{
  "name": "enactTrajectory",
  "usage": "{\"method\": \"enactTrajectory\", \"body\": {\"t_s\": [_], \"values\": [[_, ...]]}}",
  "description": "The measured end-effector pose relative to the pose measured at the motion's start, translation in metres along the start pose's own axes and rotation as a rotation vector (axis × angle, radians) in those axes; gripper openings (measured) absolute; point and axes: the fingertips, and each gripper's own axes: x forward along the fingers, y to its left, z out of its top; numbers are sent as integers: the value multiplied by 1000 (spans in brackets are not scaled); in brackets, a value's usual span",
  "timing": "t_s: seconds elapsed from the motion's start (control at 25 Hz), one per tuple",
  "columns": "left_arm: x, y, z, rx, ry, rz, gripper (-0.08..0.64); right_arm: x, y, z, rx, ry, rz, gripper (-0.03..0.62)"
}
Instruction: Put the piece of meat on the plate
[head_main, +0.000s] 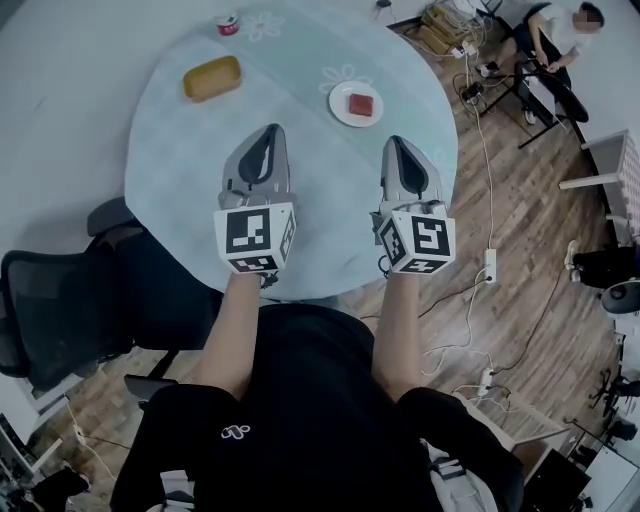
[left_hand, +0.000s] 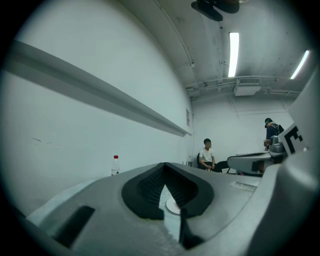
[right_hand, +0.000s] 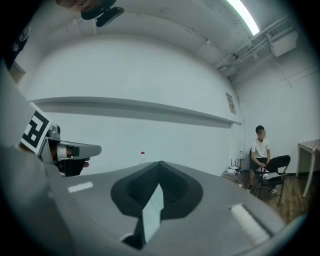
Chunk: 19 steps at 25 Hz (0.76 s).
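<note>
Meat, a small red square piece, lies in the middle of the white plate, which sits on the far right part of the round, pale surface. Well to the left of the plate on the same surface is a yellow dish, and beyond that, near the far edge, a small red and white cup.

Both tools are held side by side over the near half of the surface, well apart from the plate and pointing level across it. The left tool has its jaws together at the tips with nothing between them. The right tool is likewise closed and empty, and it stands nearer in line with the plate. Neither touches the surface or anything on it.

A black office chair stands at the near left of the surface, cables run over the wooden floor at the right, and a seated person is by the far wall.
</note>
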Motion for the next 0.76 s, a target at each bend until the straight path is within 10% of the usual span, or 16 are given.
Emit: {"method": "enactTrajectory", "body": {"t_s": [0.76], "values": [[11,9,-11,22,52,10,0,32,27,-6,8,9,84,8]]}}
